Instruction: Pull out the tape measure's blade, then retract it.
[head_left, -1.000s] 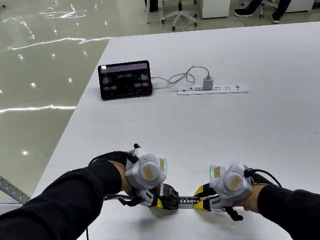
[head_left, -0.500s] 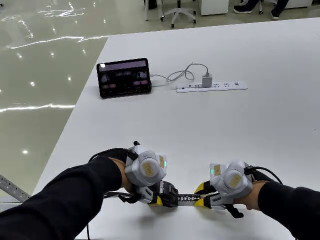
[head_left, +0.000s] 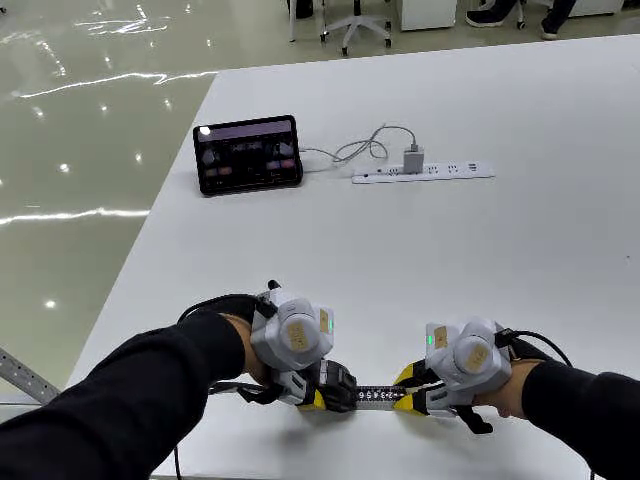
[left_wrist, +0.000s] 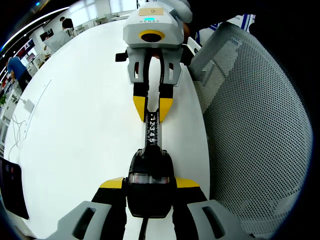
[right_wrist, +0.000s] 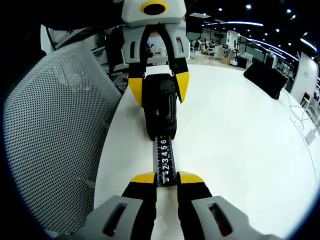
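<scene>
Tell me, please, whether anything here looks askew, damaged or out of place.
Nothing stands out. The left gripper holds the tape measure, and its short blade runs straight and flat to the right gripper, which pinches its tip. The tablet and power strip sit tidily on the table.

Bright, even overhead light fills the head view and nearly washes out the white table (head_left: 520, 250). The glossy floor (head_left: 90, 200) carries streaks and dots of lamp glare. Shadows under the tape measure (head_left: 337, 388) are soft and faint. Both gripper views bow strongly at their edges, yet the digits on the blade (right_wrist: 163, 159) read sharp. Ceiling light strips (right_wrist: 260, 37) glow in the right gripper view.
</scene>
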